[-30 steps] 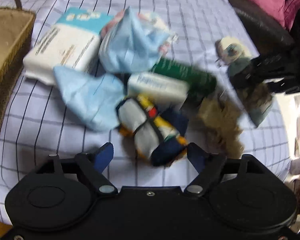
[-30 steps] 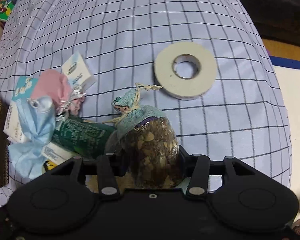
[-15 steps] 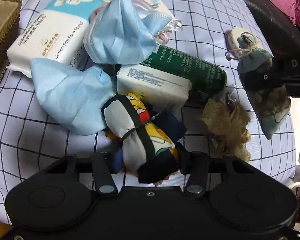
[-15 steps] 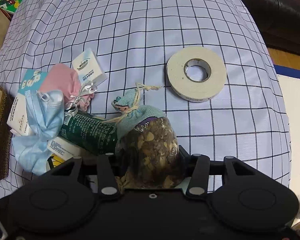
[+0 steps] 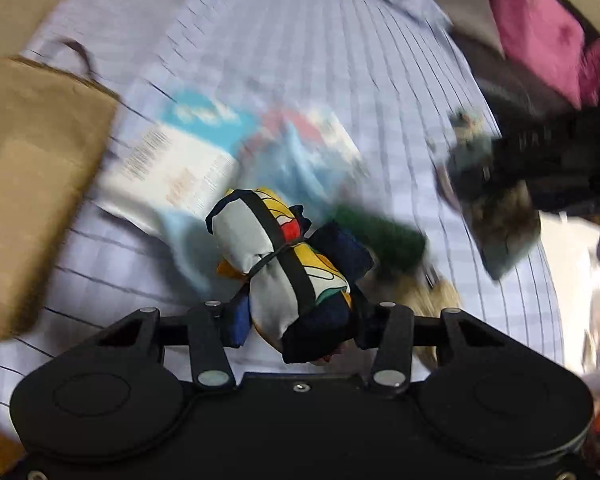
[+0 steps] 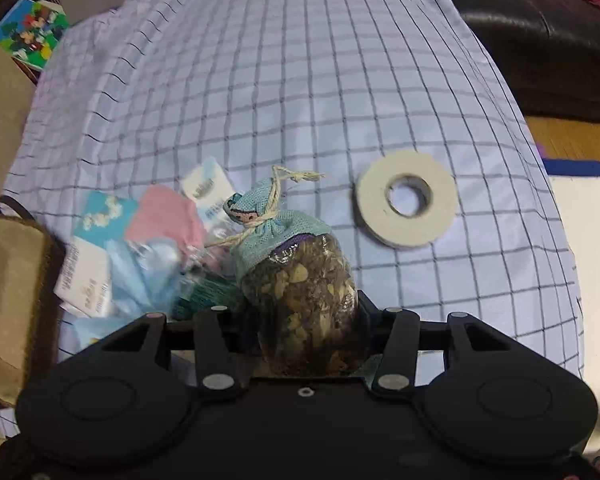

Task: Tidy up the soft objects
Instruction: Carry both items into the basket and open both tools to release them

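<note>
Left gripper point(image 5: 296, 316): fingers clamped on a rolled fabric bundle point(image 5: 278, 264) — white, yellow, red and navy panels, bound by a black elastic band. The bundle's lower end sits between the fingers; its upper end points away from the camera, over the pile. Background in this view is motion-blurred.

Right gripper point(image 6: 306, 336): fingers closed on a sachet point(image 6: 300, 280) — clear lower half packed with dried brown bits, teal cloth top tied with pale twine. The sachet stands roughly upright between the fingers, twine ends trailing left and up.

Beyond the bundle, left wrist view: a white-and-blue tissue pack point(image 5: 180, 160), light blue face masks point(image 5: 300, 164) heaped on it, a green packet point(image 5: 384, 236) just right of the bundle, and a tan fuzzy item point(image 5: 424, 292) near the right finger; detail too smeared to name further. A brown woven basket point(image 5: 32, 184) with a dark handle lies at left, touching the checked cloth point(image 5: 300, 60). The right gripper with its sachet shows at the right edge point(image 5: 496, 216), raised off the cloth.

Right wrist view only: a white tape roll point(image 6: 406, 198) lying flat on the cloth, well apart from the pile; a pink pouch point(image 6: 166, 216) atop the tissue pack; a small white packet point(image 6: 208, 188) behind it. The rolled bundle is not visible from this camera. Black sofa point(image 6: 540, 44) beyond the cloth.
</note>
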The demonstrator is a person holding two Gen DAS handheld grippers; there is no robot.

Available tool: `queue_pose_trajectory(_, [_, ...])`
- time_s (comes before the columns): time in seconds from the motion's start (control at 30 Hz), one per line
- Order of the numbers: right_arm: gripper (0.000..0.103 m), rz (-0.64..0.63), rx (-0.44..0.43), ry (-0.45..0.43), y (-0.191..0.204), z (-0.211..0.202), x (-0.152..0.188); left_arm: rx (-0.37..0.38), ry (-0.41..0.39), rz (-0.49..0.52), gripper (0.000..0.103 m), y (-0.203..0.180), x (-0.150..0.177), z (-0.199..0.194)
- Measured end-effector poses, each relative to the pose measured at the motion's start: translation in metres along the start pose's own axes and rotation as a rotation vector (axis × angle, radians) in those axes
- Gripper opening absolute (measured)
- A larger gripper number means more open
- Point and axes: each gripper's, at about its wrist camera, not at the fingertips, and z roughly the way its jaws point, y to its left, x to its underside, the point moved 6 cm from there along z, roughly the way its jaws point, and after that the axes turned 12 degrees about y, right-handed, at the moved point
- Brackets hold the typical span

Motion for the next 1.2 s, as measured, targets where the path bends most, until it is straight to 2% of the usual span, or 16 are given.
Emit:
queue_pose_trajectory(0.2, [0.047,-0.039,-0.029,-0.014,0.045,-0.002,-0.007,-0.115,-0.131,-0.193,0.046,0.066,-0.021,-0.029])
queue_pose_trajectory(0.37, [0.047,-0.099,-0.053,-0.006,0.098,0.002,-0.007,-0.18,-0.161,-0.362,0.046,0.116,-0.024,-0.036])
queue_pose_trajectory(0.53, [0.047,-0.177,-0.099,-0.008,0.164,0.002,-0.004,-0.193,-0.156,-0.485,0.046,0.148,-0.016,-0.039])
queue_pose_trajectory(0.7, [0.047,-0.25,-0.164,-0.018,0.232,-0.001,0.001,-0.198,-0.153,-0.54,0.046,0.17,-0.013,-0.041])
queue_pose_trajectory(0.93, [0.049,-0.317,-0.274,-0.026,0.311,-0.003,0.009,-0.225,-0.159,-0.567,0.047,0.193,-0.004,-0.048])
queue_pose_trajectory(1.0, [0.052,-0.341,-0.291,-0.038,0.331,0.0,0.014,-0.236,-0.167,-0.573,0.051,0.198,-0.003,-0.05])
queue_pose_trajectory(1.03, [0.064,-0.351,-0.296,-0.048,0.338,0.0,0.017,-0.236,-0.173,-0.574,0.053,0.199,-0.002,-0.052])
queue_pose_trajectory(1.07, [0.069,-0.356,-0.298,-0.06,0.344,-0.001,0.02,-0.243,-0.181,-0.577,0.057,0.201,-0.002,-0.053])
queue_pose_trajectory(1.1, [0.069,-0.362,-0.294,-0.072,0.349,-0.001,0.021,-0.252,-0.19,-0.581,0.061,0.202,-0.002,-0.055])
queue_pose_trajectory(1.2, [0.069,-0.38,-0.266,-0.098,0.357,0.001,0.022,-0.26,-0.209,-0.58,0.063,0.204,-0.002,-0.058])
